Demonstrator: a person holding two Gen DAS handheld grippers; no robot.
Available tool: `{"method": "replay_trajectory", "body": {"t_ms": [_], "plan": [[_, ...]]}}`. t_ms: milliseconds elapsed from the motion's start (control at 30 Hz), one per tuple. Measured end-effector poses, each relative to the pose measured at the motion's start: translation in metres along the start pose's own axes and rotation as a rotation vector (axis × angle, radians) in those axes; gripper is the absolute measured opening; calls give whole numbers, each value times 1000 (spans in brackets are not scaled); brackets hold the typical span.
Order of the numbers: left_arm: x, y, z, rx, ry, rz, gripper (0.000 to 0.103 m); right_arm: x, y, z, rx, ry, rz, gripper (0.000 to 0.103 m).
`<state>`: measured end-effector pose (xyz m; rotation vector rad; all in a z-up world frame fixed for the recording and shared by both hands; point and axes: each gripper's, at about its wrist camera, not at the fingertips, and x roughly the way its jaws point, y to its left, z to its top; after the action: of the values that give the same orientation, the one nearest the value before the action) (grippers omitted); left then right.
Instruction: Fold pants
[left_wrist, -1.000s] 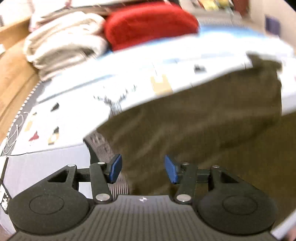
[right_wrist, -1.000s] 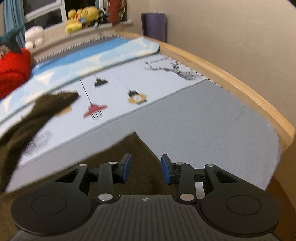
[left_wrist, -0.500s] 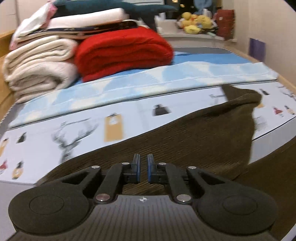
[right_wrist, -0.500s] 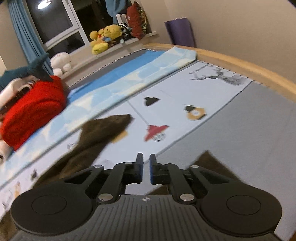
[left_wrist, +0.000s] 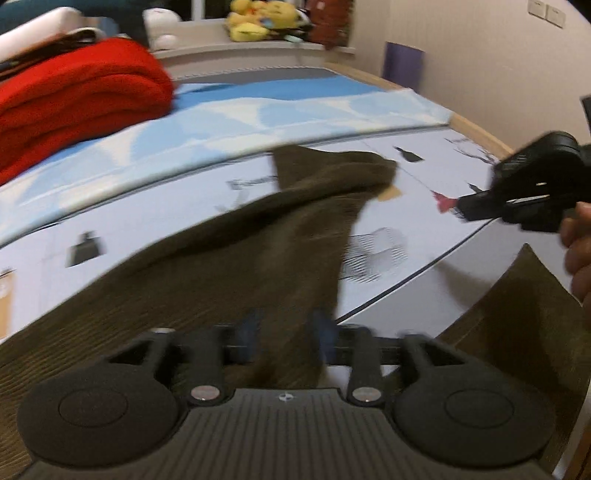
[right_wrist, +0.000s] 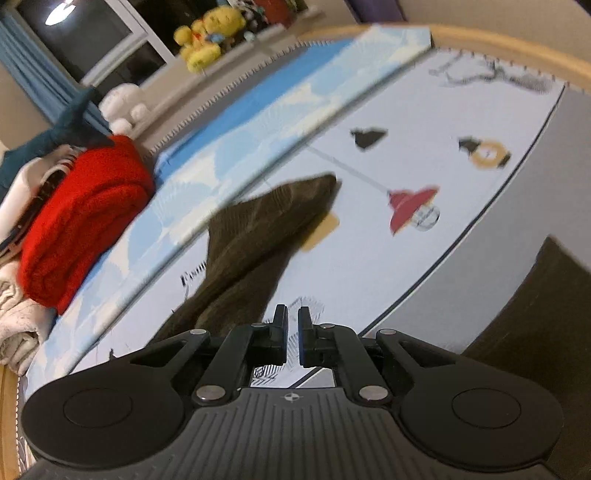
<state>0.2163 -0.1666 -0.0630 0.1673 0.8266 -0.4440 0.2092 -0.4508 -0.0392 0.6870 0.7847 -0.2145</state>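
A bed seen from two handheld tools, each ending in a pair of tongs. At the far left sits a stack of folded bedding, with a red blanket (left_wrist: 74, 107) on cream ones and soft toys (left_wrist: 258, 22) on a sill beyond. Across the middle lies a pair of dark olive-brown pants (left_wrist: 229, 258), spread over a pale printed sheet (left_wrist: 147, 218) with small lamp and deer pictures. One leg runs away from the viewer to a hem at the far middle of the bed; another part of the cloth lies near, at the right, on the grey part of the cover. The left tongs (left_wrist: 284, 338) sit low over the near cloth, blurred by motion, their blue pads parted with fabric between them but not pinched, so they look released. To the right, the right tongs (right_wrist: 293, 332) hang above the sheet, just right of the leg, clenched almost together with nothing visibly held; a thin gap shows between them. From the left view the same tool (left_wrist: 517, 192) appears in a bare hand at the right edge. The pants look like ribbed, corduroy-like cloth: soft, limp, fairly light, not slippery or fragile. They will sag and crease wherever they are unsupported, so the hems and waistband corners seem the best places to take hold.
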Motion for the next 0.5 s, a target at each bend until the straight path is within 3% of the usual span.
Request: {"method": "replay_trajectory", "body": {"t_ms": [133, 167, 200, 233, 267, 300, 333, 367, 400, 500], "plan": [[40, -22, 7, 43, -7, 15, 62, 20, 5, -5, 20, 31, -35, 6], [49, -22, 9, 48, -5, 22, 51, 24, 7, -7, 16, 38, -40, 6], [57, -18, 12, 58, 4, 39, 11, 29, 9, -8, 8, 46, -46, 6], [65, -6, 19, 43, 11, 76, 6, 33, 10, -9, 1, 51, -50, 6], [64, 19, 26, -84, -22, 142, 5, 37, 11, -10, -3, 57, -55, 6], [55, 56, 28, -306, -73, 186, 2, 41, 11, -9, -4, 61, -60, 6], [49, 88, 26, -488, -81, 211, 2, 46, 11, -10, -6, 66, -64, 6], [49, 113, 22, -609, -56, 242, 1, 52, 12, -11, -10, 70, -65, 6], [52, 127, 18, -654, -24, 254, 1, 57, 13, -12, -13, 73, -62, 6], [60, 131, 13, -585, 44, 222, 1, 81, 20, -16, -35, 111, -18, 6]]}}
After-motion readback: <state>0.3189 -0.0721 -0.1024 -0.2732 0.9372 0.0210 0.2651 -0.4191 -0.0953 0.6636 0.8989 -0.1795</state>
